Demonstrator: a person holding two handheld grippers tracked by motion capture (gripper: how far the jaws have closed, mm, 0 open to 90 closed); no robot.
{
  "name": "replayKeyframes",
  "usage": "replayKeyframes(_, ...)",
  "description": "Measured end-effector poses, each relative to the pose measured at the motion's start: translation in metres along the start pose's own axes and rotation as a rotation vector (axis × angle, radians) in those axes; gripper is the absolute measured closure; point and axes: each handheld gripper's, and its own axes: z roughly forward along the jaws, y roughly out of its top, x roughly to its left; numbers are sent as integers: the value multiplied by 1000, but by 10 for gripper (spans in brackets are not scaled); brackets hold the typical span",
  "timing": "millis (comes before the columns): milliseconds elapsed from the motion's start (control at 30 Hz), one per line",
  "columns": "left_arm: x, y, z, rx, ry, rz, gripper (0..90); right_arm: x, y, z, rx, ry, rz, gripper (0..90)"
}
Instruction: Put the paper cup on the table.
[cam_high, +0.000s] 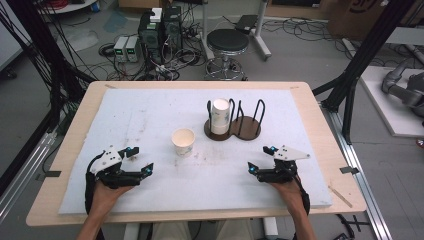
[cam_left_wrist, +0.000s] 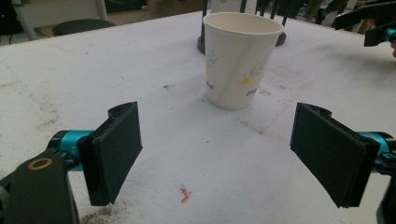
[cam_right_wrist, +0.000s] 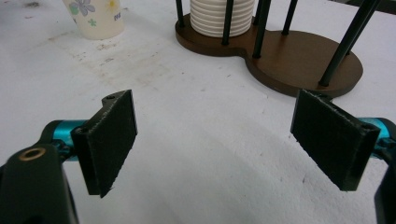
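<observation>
Robotics lab / test bay. Evidence: computer towers (cam_high: 159, 30) w/ tangled cables (cam_high: 125, 70) on bare concrete floor, round stool (cam_high: 227, 42), black frame struts (cam_high: 367, 50) around wooden table (cam_high: 70, 150), white foam mat (cam_high: 150, 115) as work surface, grey robot arm (cam_high: 402, 87) at right.

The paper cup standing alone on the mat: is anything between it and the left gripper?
Nothing visible. The left gripper has its jaws open, pointing at the paper cup, with bare white mat between them. The cup holder stands beyond the cup.
</observation>
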Motion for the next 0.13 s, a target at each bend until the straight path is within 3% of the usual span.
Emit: replayKeyframes(133, 0, 0, 0, -1, 5, -4, 165, -1, 0, 1, 7, 7, 9, 150)
